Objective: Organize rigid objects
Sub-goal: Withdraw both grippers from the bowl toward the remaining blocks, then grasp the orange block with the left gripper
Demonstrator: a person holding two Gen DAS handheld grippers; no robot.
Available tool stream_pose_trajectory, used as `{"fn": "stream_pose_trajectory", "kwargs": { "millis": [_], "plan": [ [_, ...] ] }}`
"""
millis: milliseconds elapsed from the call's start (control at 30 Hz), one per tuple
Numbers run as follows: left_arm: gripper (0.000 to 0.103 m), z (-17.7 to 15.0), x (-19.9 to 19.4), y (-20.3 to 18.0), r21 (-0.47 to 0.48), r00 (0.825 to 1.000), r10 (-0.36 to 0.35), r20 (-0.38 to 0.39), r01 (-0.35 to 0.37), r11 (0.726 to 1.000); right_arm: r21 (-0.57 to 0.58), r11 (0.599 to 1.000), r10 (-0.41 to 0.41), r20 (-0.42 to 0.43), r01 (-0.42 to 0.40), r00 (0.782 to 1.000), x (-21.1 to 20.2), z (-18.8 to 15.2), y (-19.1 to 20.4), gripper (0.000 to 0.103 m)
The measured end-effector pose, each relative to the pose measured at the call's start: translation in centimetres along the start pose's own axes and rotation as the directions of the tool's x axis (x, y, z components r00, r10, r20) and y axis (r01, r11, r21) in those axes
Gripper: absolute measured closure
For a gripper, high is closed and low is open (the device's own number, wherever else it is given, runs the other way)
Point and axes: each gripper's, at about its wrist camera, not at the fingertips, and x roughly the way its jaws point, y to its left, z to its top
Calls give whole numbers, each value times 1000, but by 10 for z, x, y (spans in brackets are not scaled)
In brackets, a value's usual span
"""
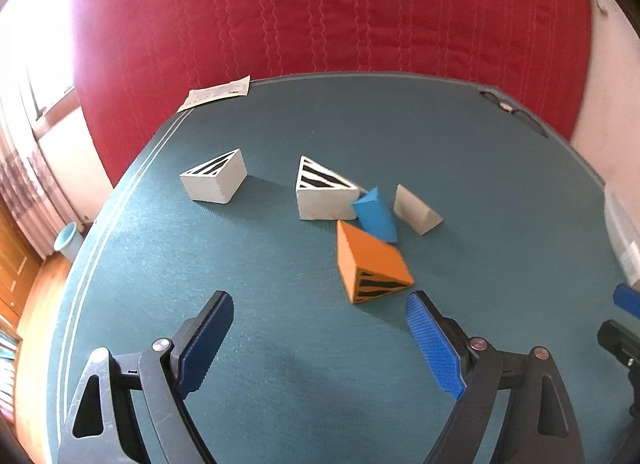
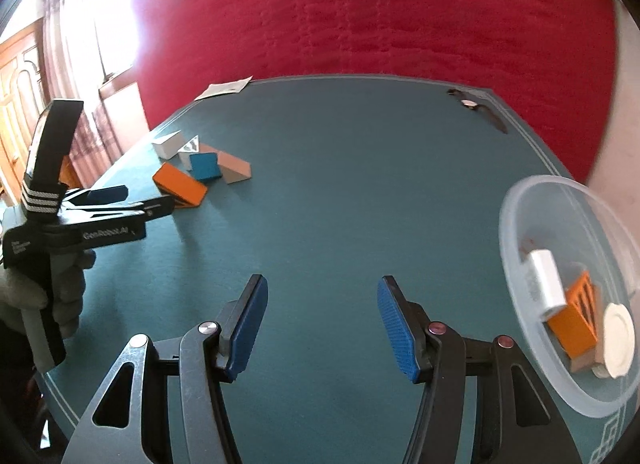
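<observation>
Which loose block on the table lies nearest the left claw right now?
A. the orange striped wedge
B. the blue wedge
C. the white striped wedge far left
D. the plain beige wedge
A: in the left wrist view the orange striped wedge sits just ahead of the open left claw, with the blue wedge behind it.

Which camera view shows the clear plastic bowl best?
The right wrist view: the clear plastic bowl sits at its right edge, rim and blocks inside visible. The left wrist view shows only a pale sliver at its right edge.
</observation>
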Motion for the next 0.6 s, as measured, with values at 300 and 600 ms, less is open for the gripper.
{"fn": "stream_pose_trajectory", "kwargs": {
  "millis": [300, 600],
  "plan": [
    [12, 13, 21, -3, 20, 999, -4, -36, 5, 1000, -28, 999, 38, -28, -39, 999, 16, 10, 15, 44],
    [19, 25, 31, -10, 29, 998, -47, -38, 48, 998, -34, 998, 51, -57, -53, 997, 30, 17, 21, 44]
  ]
}}
